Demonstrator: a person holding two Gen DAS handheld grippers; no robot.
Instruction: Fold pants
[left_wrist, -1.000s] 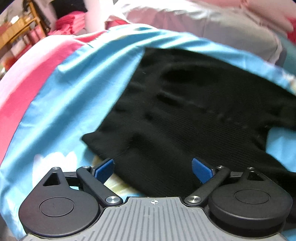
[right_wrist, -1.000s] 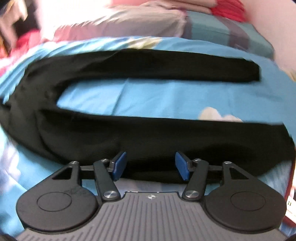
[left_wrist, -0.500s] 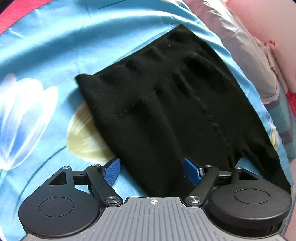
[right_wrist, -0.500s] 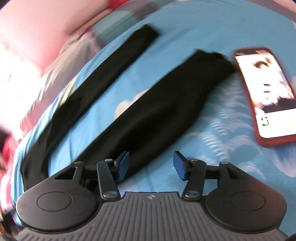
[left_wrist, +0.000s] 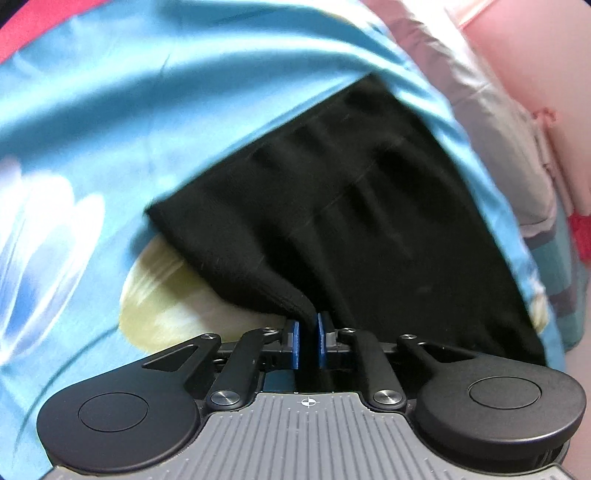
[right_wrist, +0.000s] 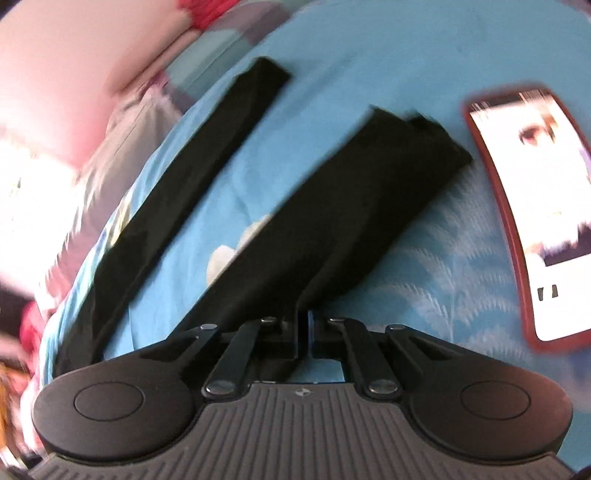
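Black knit pants (left_wrist: 332, 206) lie spread on a blue floral bedsheet (left_wrist: 110, 110). In the left wrist view I see the waist end; my left gripper (left_wrist: 307, 325) is shut on the near edge of the waistband, which puckers up between the blue pads. In the right wrist view the two legs (right_wrist: 332, 229) run away up and to the right, with blue sheet between them. My right gripper (right_wrist: 303, 321) is shut on the near edge of the nearer leg, partway along it.
A phone in a red case (right_wrist: 532, 206) lies screen-up on the sheet right of the nearer leg's cuff. Pink and grey pillows or bedding (left_wrist: 517, 129) line the bed's far side, also seen in the right wrist view (right_wrist: 122, 122).
Both grippers were open half a second ago and are now shut on the pants. The waistband edge is pulled up into the left pads, and the leg edge into the right ones.
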